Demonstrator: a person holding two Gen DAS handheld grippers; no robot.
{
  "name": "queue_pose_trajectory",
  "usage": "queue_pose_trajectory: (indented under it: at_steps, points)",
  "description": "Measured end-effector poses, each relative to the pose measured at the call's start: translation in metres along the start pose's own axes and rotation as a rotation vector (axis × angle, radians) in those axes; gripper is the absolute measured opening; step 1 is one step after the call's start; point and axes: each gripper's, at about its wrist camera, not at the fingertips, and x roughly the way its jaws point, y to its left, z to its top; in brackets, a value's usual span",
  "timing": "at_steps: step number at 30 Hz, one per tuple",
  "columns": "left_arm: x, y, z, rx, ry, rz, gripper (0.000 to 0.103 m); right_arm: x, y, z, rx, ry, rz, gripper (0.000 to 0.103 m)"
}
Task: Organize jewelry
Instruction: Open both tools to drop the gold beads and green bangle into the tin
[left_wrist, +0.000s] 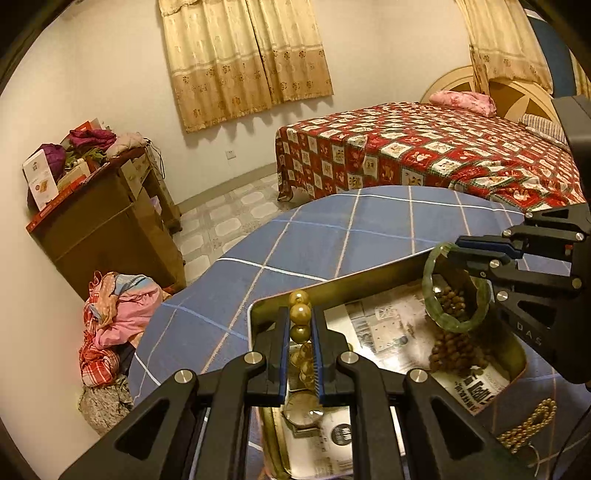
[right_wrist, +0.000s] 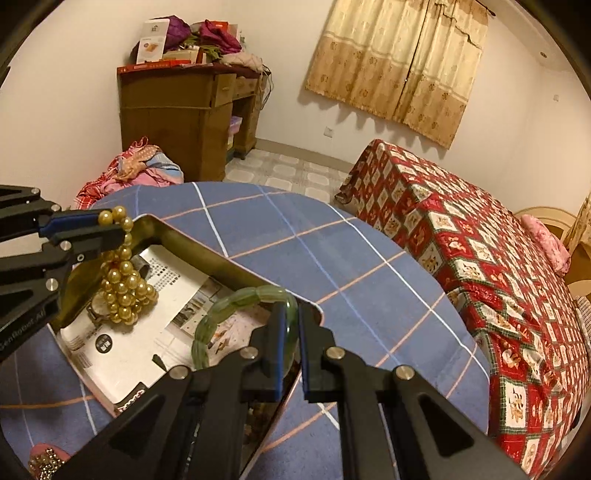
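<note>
The left gripper (left_wrist: 300, 325) had its jaws clamped on one string of round yellow-gold beads (left_wrist: 299, 314); the right gripper (right_wrist: 291, 332) gripped one green jade bangle (right_wrist: 236, 306), both above one metal tray (left_wrist: 369, 275) on the counter (left_wrist: 332, 229).

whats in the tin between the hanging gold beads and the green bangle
Only the newspaper lining of the tin: the right wrist view shows bare printed paper between the gold bead strand and the green bangle.

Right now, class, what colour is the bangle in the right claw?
Pale translucent green, seen best in the right wrist view: bangle, right claw.
</note>
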Motion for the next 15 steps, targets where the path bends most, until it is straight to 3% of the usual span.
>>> queue_pose_trajectory:
  at_steps: [6,7,9,10,11,12,15]
  points:
    - [0.008,-0.003,-0.005,0.041,0.022,0.031,0.011,0.008,0.002,-0.002,0.017,0.020,0.014,0.013]
    - [0.009,-0.003,-0.006,0.046,0.025,0.045,0.015,0.008,0.002,-0.003,0.021,0.019,0.019,0.015]
    - [0.007,-0.004,-0.008,0.054,0.017,0.079,0.037,0.007,0.004,-0.004,0.021,0.017,0.024,0.025]
    - [0.006,-0.003,-0.009,0.052,0.009,0.104,0.062,0.006,0.004,-0.004,0.021,0.014,0.022,0.035]
    - [0.004,-0.002,-0.009,0.050,-0.003,0.119,0.073,0.006,0.004,-0.004,0.021,0.010,0.021,0.040]
    - [0.000,-0.001,-0.010,0.050,-0.026,0.125,0.073,0.005,0.004,-0.004,0.020,0.007,0.020,0.050]
    - [-0.004,0.002,-0.013,0.044,-0.019,0.122,0.073,0.000,0.004,-0.007,0.018,0.003,0.008,0.052]
